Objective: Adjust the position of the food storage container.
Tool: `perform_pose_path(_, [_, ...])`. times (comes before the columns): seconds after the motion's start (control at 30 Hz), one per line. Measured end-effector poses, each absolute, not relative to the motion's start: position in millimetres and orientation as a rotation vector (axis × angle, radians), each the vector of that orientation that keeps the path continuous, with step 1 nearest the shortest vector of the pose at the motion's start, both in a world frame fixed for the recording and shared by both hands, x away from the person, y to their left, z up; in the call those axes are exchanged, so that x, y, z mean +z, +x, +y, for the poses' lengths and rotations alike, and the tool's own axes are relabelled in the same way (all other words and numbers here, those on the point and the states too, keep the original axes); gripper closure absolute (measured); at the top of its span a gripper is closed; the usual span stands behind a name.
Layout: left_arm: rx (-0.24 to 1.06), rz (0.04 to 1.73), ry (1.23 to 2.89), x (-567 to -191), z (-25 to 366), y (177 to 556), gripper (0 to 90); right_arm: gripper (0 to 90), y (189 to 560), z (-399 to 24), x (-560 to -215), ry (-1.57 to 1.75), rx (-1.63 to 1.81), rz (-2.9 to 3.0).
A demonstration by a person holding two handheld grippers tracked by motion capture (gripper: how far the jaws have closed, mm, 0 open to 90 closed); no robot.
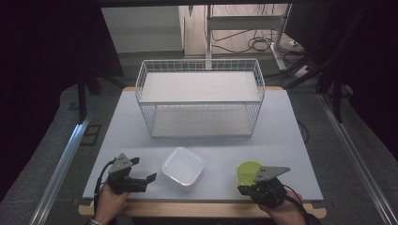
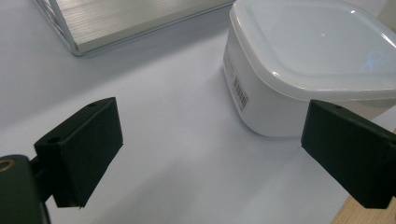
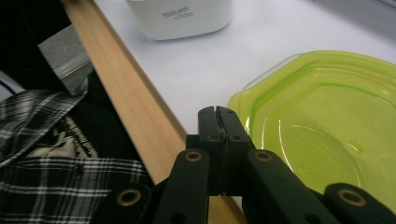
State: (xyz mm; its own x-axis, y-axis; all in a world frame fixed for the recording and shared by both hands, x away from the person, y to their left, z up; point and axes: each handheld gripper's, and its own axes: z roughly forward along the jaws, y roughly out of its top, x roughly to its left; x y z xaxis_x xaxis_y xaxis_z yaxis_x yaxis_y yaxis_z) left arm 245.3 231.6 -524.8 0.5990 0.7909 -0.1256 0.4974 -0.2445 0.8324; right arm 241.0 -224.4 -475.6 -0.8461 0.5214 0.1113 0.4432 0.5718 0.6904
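Note:
A white lidded plastic box (image 1: pixel 183 167) sits near the table's front edge, in the middle. My left gripper (image 1: pixel 144 169) lies just left of it, open, with its jaws wide apart and nothing between them. In the left gripper view the box (image 2: pixel 308 60) stands ahead of the right pad (image 2: pixel 348 156) of that gripper (image 2: pixel 215 140). A translucent green plastic dish (image 1: pixel 247 171) rests at the front right. My right gripper (image 1: pixel 241 189) is shut at its near rim. In the right gripper view the closed jaws of this gripper (image 3: pixel 217 116) point past the dish (image 3: pixel 327 130) on its left side, holding nothing.
A white wire basket rack (image 1: pixel 201 96) with two shelves stands at the middle back of the grey table top (image 1: pixel 291 126). The wooden front edge (image 3: pixel 135 107) runs beside my right gripper, with a person's plaid sleeve (image 3: pixel 56 154) below it. Dark floor and rails flank the table.

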Motion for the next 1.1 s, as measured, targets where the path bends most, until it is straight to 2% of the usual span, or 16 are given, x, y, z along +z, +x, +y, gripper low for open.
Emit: perform_pose_path(1.1, [0.408, 1.032, 1.950, -526.9, 227.6, 246.6, 5.8, 90.0, 285.0, -275.4, -475.9, 1.044, 1.095, 2.554])
